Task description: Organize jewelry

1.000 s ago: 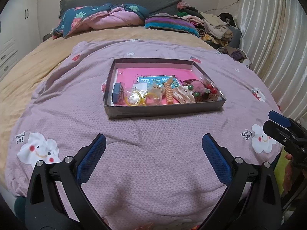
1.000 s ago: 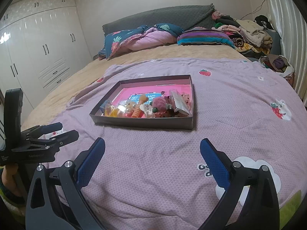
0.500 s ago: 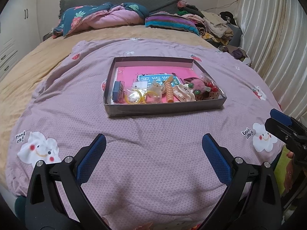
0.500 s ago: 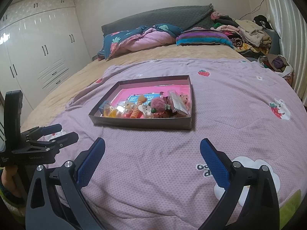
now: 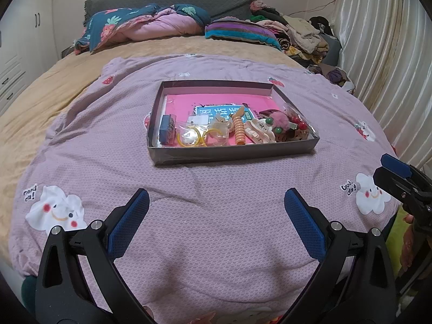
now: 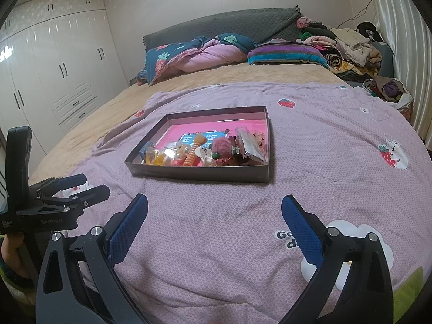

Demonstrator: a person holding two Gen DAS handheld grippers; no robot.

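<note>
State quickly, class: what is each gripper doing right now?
Left gripper: open, holding nothing.
Right gripper: open, holding nothing.

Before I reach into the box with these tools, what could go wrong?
1. The box sits on a soft, wrinkled quilt; pressing on it may tilt it and shift the items.
2. The items are crowded along the near wall: the orange spiral tie touches the white clip, so one grasp may drag a neighbour.
3. The yellow rings lie in clear bags, which may slip from the open left tool or right tool.
</note>
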